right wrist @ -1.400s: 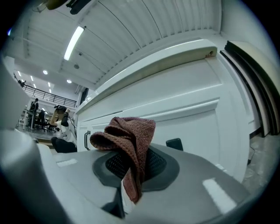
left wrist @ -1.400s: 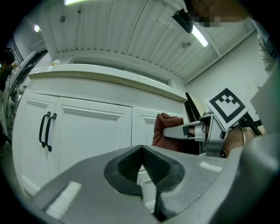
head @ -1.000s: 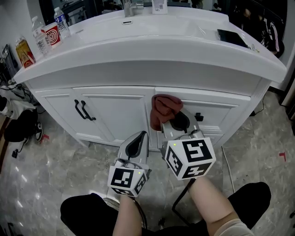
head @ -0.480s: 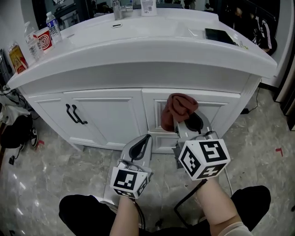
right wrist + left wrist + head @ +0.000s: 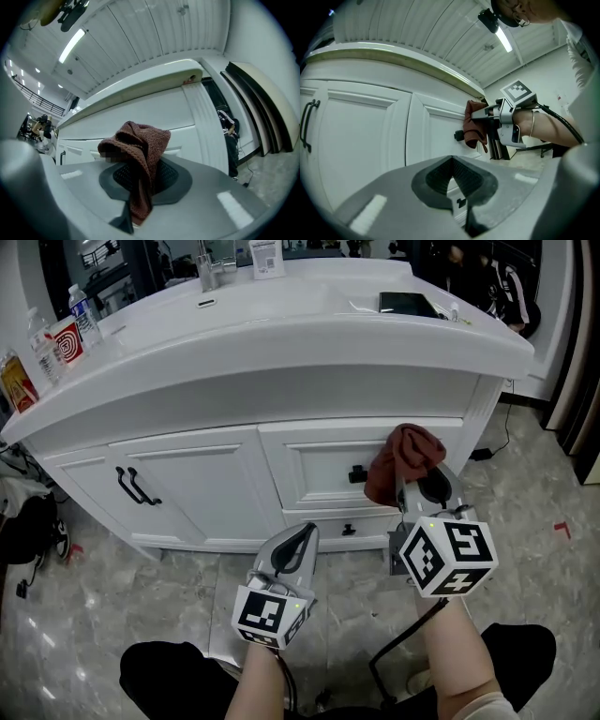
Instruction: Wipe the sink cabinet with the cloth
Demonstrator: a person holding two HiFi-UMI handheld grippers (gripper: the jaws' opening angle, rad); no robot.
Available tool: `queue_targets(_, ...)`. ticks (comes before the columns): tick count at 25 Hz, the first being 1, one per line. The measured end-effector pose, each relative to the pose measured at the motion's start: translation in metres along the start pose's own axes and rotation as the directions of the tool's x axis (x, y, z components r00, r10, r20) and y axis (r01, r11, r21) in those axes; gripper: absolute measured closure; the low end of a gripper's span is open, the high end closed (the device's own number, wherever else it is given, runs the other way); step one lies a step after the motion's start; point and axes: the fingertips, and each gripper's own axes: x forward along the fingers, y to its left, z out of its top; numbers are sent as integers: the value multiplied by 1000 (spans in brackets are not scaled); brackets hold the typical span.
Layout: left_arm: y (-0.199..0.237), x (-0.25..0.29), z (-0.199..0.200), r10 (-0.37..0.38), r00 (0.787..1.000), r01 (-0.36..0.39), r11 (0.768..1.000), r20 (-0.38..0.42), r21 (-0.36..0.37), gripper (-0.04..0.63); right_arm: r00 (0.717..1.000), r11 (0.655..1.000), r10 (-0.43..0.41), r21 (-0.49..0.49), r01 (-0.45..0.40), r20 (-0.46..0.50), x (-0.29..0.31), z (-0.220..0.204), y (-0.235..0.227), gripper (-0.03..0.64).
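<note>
A reddish-brown knitted cloth [image 5: 403, 457] is bunched against the upper drawer front of the white sink cabinet [image 5: 234, 474], near the cabinet's right end. My right gripper [image 5: 413, 486] is shut on the cloth [image 5: 138, 147], which drapes over its jaws; the cloth [image 5: 474, 126] shows at the right of the left gripper view too. Lower down, my left gripper [image 5: 298, 542] is shut with nothing in it [image 5: 454, 185], held away from the cabinet front, over the floor.
A black drawer knob [image 5: 357, 474] sits just left of the cloth, another knob [image 5: 348, 530] below it. Two black door handles [image 5: 134, 487] are at the left. Bottles and cartons [image 5: 56, 338] stand on the countertop's left end, a dark tablet [image 5: 409, 304] at its right. Marble floor lies below.
The right gripper has carried the cloth rightward along the drawer front, from beside the centre stile past the knob toward the cabinet's right end. The left gripper has barely moved.
</note>
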Motion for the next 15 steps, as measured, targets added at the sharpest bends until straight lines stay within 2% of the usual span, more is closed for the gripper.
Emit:
queue_targets(4,2,-4,-3,9,1000,-9,1000,-7,-1,595,996,996,-84,-5,84,-10,-7,3,-25,537)
queue_targets(11,11,-13,14,37,999,-37,999,38,-17,595,980,980,-200,3,200,-27,-23,4,-58,537)
queue_targets(13,9,-16,15,36,998,-35,999,42,-18,595,982,982,-187,-15,186,-25,-27,-1,-47,538)
queue_targets(15,8,-19,16,39,998,-39,999,40,-21,595,990,990,-135,-41,134,-32,-25,-11,-22,538)
